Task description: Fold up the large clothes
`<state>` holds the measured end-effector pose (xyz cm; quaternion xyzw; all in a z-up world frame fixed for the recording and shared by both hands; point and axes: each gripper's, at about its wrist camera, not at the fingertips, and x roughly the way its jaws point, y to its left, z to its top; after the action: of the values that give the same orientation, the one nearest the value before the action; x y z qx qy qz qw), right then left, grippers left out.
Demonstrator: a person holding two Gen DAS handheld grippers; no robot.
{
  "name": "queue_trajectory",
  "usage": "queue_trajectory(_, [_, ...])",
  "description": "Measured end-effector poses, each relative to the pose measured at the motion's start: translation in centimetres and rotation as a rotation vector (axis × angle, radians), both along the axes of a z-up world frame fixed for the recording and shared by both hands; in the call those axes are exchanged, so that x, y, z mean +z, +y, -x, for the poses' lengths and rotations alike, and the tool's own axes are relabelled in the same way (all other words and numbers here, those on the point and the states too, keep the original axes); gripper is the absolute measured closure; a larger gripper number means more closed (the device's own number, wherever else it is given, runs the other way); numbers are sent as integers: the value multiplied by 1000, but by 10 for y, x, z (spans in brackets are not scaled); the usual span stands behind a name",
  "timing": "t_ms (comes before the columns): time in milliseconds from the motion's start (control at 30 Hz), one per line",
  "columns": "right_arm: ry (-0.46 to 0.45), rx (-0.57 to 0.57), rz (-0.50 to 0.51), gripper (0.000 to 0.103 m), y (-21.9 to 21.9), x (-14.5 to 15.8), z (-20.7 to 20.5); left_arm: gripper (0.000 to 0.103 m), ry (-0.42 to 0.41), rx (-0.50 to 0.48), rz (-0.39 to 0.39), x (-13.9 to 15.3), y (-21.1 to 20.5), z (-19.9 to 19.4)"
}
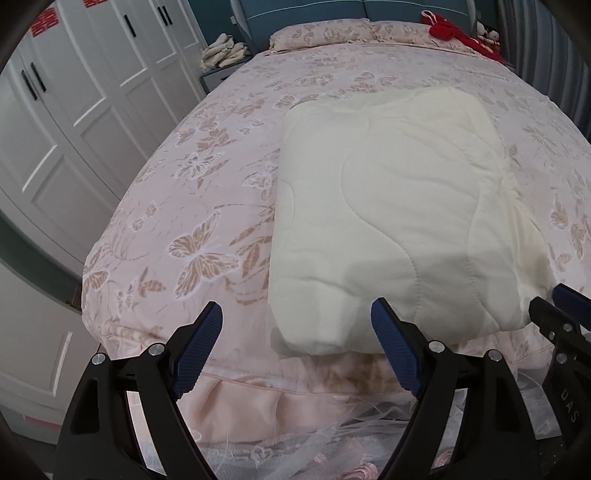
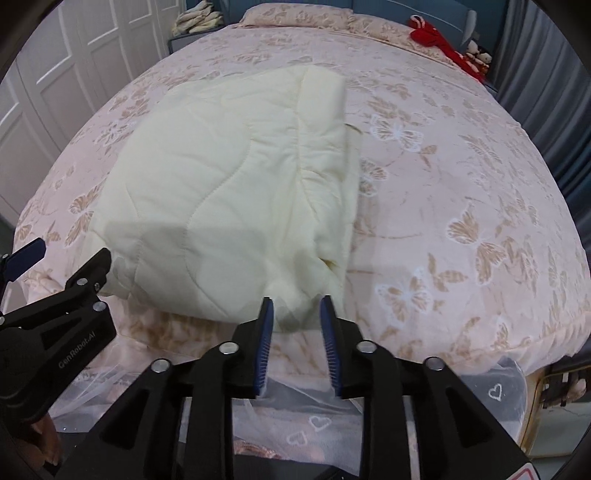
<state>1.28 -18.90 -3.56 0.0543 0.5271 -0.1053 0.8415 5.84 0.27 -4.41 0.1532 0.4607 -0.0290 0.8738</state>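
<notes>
- Black arms with blue pads fill the bottom of both views; the left gripper point(image 1: 295, 343) is held wide, with nothing between its pads.
- Its right pad point(image 1: 395, 350) is seen over the near edge of the cream quilted garment point(image 1: 388, 206), while its left pad is over the bedspread (contact cannot be told).
- By the right gripper point(image 2: 296, 325) a narrow gap is kept, and the garment's near right corner is seen just between the fingertips; whether the cloth is pinched cannot be told.
- That garment point(image 2: 221, 192) is laid folded on the pink butterfly bedspread point(image 1: 192, 206), close to the foot of the bed.
- Pillows point(image 1: 317, 35) are set at the far end, with a red item point(image 2: 436, 37) beside them.
- White wardrobe doors point(image 1: 74, 122) are seen on the left.
</notes>
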Motion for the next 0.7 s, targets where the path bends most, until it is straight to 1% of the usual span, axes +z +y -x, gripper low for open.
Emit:
queue_trajectory(100, [-21,-17,-16,72,-3,4,10,22,-8,5,13,4,0,5])
queue_trajectory(233, [-47,-30,-19,68,-2,8,22,22,-19,-6,6,8,-4,15])
queue_trajectory(367, [-69,-56,-22,67,-3,10,31,22,-18,-7,17,7,-4,24])
queue_trajectory(500, [-96,-77,-14,62,-3,11,41,20,-13,-1,23,5,-3,31])
queue_trajectory(700, [-110,-66,-6,62,7,9,52,20,-20,0,38,4,-3,45])
